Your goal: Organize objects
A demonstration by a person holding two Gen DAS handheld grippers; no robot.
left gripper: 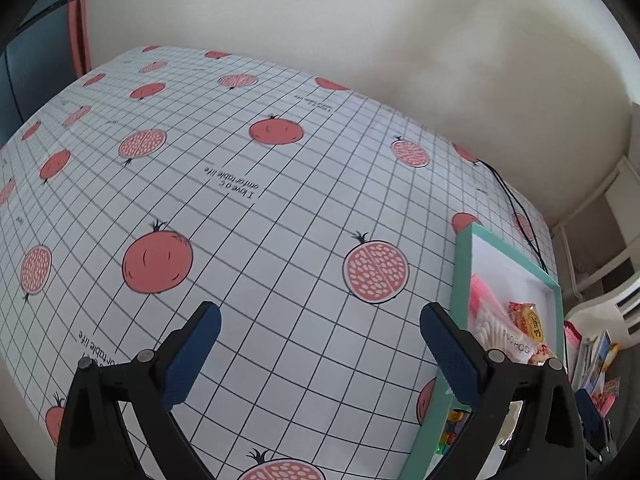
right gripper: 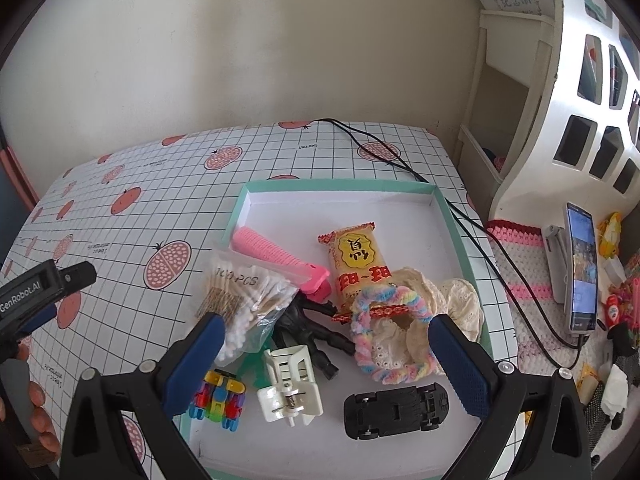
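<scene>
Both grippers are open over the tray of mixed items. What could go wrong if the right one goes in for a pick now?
1. The bag of cotton swabs overlaps the pink comb and the black figure; a grab there may drag a neighbour along.
2. The rainbow loop lies on the lace cloth, so both could lift together.
3. The black cable runs along the tray edge and might snag.

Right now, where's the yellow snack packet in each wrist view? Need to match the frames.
Left wrist: yellow snack packet at far right, inside the teal-rimmed tray, just past the right finger of the left gripper.
Right wrist: the packet sits centre frame, mid-tray, beyond the right gripper.
Shared landmark: the bag of cotton swabs, left of the packet in both.
</scene>
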